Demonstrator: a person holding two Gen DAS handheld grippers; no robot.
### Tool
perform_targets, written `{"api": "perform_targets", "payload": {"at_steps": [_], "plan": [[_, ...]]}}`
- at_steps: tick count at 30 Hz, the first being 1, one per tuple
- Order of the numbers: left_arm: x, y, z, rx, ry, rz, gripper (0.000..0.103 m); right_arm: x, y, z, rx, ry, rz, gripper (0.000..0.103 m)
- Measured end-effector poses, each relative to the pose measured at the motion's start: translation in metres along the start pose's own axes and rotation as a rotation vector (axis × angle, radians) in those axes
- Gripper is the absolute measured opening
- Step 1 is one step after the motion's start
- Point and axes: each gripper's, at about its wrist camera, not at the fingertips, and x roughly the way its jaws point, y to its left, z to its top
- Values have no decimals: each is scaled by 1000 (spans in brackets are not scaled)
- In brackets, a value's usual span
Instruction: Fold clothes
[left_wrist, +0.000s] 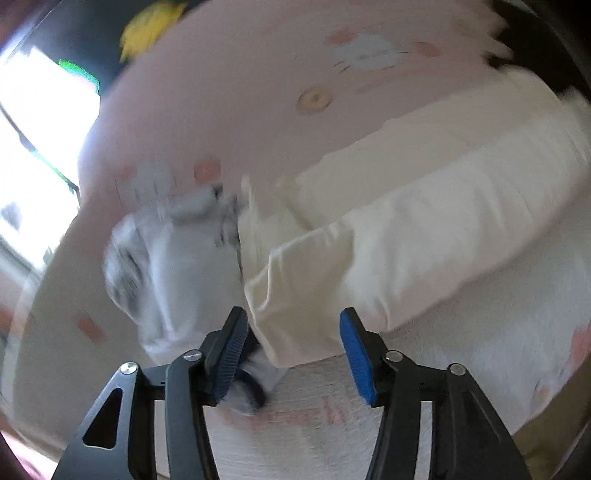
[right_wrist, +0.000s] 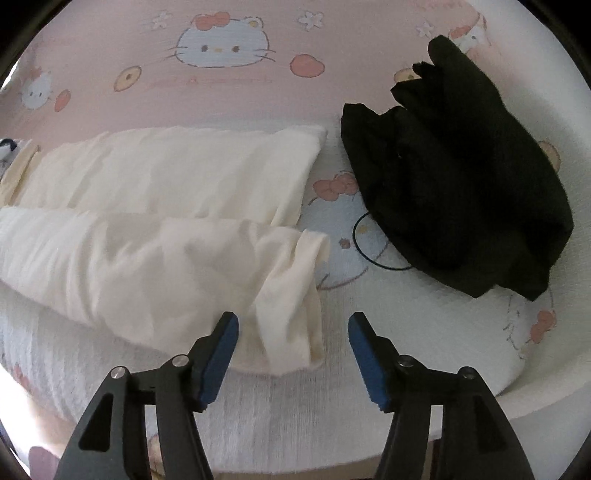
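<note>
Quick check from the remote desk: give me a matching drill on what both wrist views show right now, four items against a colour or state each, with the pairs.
Items:
1. trousers
2. dark garment
3. bedsheet
4. right gripper

Descriptions:
A. black, bunched in a heap
B. open, fingers apart over a leg hem
C. pink and white, cartoon cat print
D. cream, legs laid out lengthwise

Pairs: 1-D, 2-A, 3-C, 4-B
</note>
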Motion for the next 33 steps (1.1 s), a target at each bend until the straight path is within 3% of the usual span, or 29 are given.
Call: {"api": "perform_targets", "payload": {"at_steps": [2,6,9,13,15,19,22,28,33], "plan": [[6,-24,4,138,-62,92,66,-5,4,-3,-11,-9,16,70],[20,-57,-4,430,-154,280,67,-19,36,-4,-130,-64,29,71],[15,-77,-17,553,-166,295,67,-23,71,-16,-317,-93,-51,71],[3,-84,-25,589,-177,281,67,-23,116,-38,-610,-127,-186,73],[18,-83,-10,596,-183,279,67,-23,139,-49,-756,-143,-254,74],[14,-87,0,619,-173,196,67,-19,176,-68,-1013,-169,-374,74],[0,-98,-13,639,-177,127,67,-11,179,-71,-1037,-169,-392,74],[7,-114,-15,735,-226,194,67,-4,180,-74,-1020,-168,-413,79],[16,-116,3,722,-222,206,67,-1,181,-68,-1028,-220,-457,84]]}}
